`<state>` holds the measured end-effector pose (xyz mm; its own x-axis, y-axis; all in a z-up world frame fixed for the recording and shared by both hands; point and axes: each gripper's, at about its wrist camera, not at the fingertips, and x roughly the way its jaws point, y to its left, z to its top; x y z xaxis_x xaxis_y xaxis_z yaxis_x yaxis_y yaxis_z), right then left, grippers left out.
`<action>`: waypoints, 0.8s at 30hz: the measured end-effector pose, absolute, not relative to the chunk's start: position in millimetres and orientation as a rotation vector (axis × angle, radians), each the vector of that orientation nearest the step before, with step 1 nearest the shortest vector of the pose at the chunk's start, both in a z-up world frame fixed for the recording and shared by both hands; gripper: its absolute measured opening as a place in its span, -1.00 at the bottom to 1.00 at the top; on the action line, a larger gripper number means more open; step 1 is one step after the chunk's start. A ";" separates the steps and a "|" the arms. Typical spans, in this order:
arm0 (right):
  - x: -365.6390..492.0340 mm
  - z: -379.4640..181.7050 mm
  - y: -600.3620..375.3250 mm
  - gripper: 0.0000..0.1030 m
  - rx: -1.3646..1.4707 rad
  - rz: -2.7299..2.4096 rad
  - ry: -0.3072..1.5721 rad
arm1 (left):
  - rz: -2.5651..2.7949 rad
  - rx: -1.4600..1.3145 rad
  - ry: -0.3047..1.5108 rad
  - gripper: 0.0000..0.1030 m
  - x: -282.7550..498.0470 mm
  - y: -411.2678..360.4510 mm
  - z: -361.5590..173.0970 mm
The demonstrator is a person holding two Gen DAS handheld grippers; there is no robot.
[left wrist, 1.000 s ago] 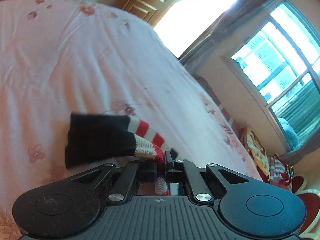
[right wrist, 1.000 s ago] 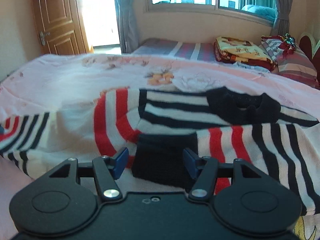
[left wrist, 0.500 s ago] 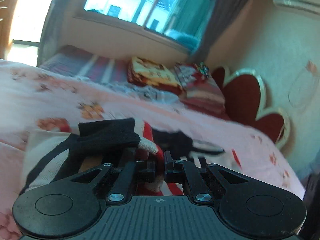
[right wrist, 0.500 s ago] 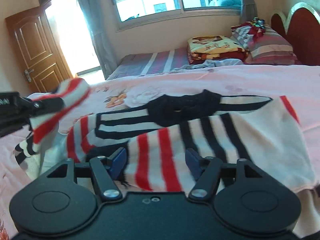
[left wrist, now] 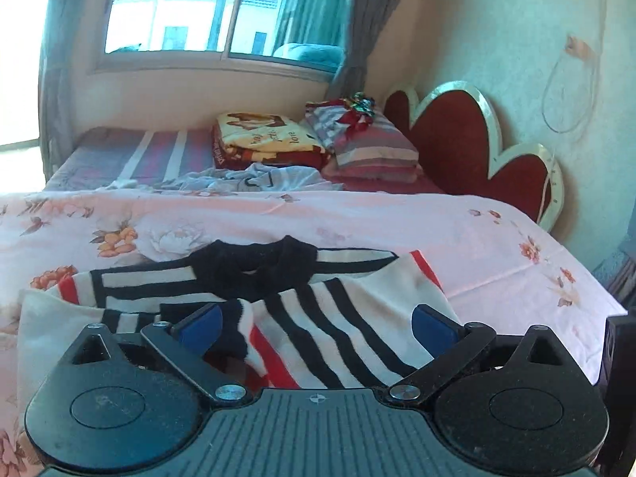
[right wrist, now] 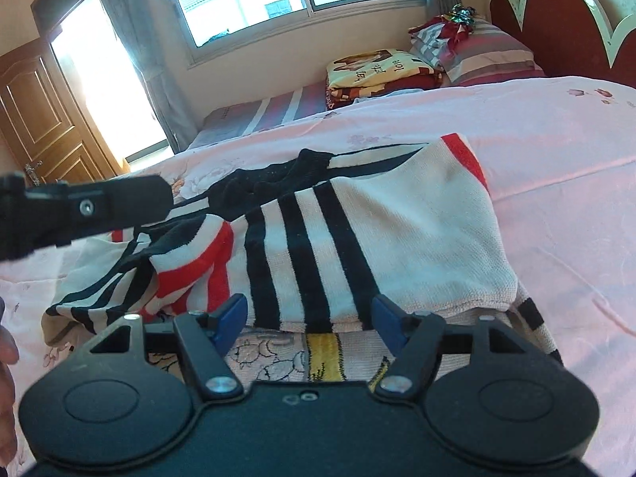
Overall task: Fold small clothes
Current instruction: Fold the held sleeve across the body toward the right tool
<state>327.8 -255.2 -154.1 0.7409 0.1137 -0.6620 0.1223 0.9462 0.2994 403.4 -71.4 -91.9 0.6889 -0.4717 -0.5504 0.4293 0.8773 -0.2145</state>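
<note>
**Both grippers spread wide over the striped sweater**

Here's the left gripper (left wrist: 316, 324), low and level at the near edge of the bed (left wrist: 497, 238), looking across it towards the window (left wrist: 222, 8) at the top of the frame. Its blue-padded fingers (left wrist: 200, 322) stand far apart and grip nothing; the knit lies loose in the gap between them.

The striped sweater (left wrist: 330, 310) sits in the lower middle of the left wrist view, on the pink floral bedsheet. It's white with black and red stripes, a black collar bunched at its far edge, and one sleeve is turned over onto the body.

Over to the right wrist view: the right gripper (right wrist: 310, 316) hangs just above the sweater's (right wrist: 381, 230) near hem, tilted a little downward. Its fingers (right wrist: 387, 320) are parted about as wide, holding nothing, with the hem and a patch of cartoon-print fabric (right wrist: 278, 357) visible between them.

At middle left of that view, the left gripper's (right wrist: 119, 202) black body reaches in from the frame edge, above the rumpled red-striped sleeve.

Folded blankets (left wrist: 266, 139) and pillows (left wrist: 369, 147) sit stacked beside the red scalloped headboard (left wrist: 457, 151), upper right.
</note>
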 end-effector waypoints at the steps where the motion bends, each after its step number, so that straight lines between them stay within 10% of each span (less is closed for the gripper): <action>1: 328.4 -153.3 -253.0 0.32 0.342 0.014 0.741 | -0.462 -0.094 0.642 0.96 407.4 -59.4 -92.5; 13: 381.5 -154.8 -159.5 0.29 0.218 0.192 0.757 | -0.001 -0.187 0.746 0.96 433.0 81.3 -152.3; 16: 401.9 -159.2 -148.1 -0.08 0.146 0.132 0.760 | 0.007 -0.195 0.805 0.96 436.9 81.7 -173.5; 18: 411.7 -159.6 -154.6 -0.82 0.183 0.136 0.776 | 0.003 -0.206 0.834 0.96 437.6 79.9 -183.5; 24: 380.7 -123.7 -220.3 -0.87 0.269 0.016 0.624 | -0.057 -0.205 0.846 0.96 440.4 61.6 -191.1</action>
<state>380.7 -220.3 -123.7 0.8125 0.0957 -0.5751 0.0660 0.9650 0.2538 440.4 61.6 -191.1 0.6628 -0.1311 -0.7372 -0.0314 0.9788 -0.2023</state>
